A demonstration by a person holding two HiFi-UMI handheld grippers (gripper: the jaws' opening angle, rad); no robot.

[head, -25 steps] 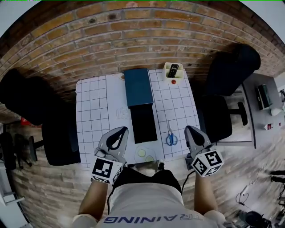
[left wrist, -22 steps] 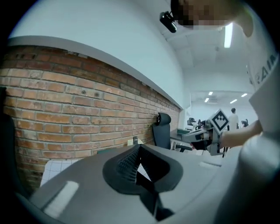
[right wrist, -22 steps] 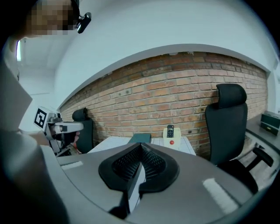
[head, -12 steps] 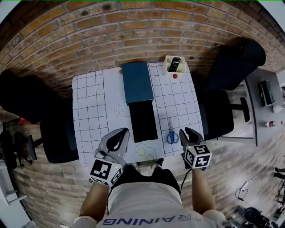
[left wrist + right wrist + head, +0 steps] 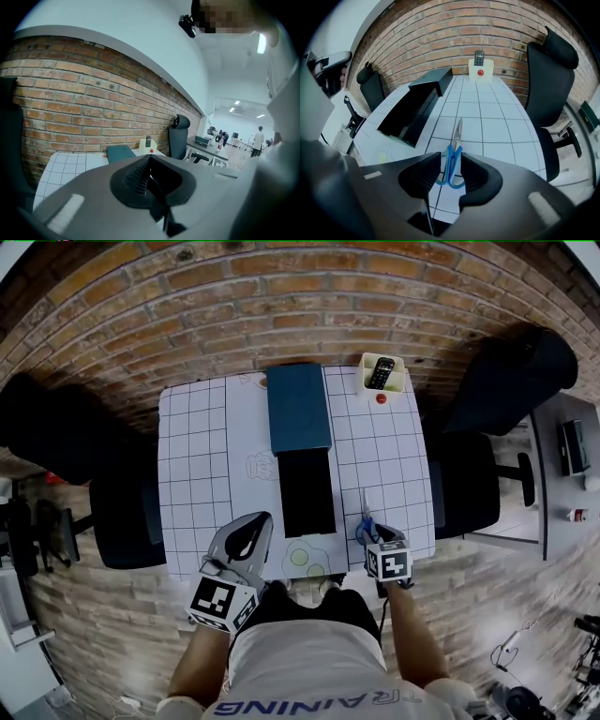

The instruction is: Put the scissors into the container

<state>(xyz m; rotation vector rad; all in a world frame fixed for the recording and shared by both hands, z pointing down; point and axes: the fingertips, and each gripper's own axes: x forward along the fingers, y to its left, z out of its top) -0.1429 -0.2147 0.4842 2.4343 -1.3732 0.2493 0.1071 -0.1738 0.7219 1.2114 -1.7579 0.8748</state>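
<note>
Right gripper (image 5: pixel 450 169) jaws are opening astride the scissors (image 5: pixel 450 154), ready to grab; left gripper (image 5: pixel 149 171) jaws clenched, empty.

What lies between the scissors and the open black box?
Nothing: just bare gridded mat between scissors and black box, clearest in the right gripper view.

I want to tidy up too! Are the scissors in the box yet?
Not yet. The scissors lie on the table, beside the black container.
</note>
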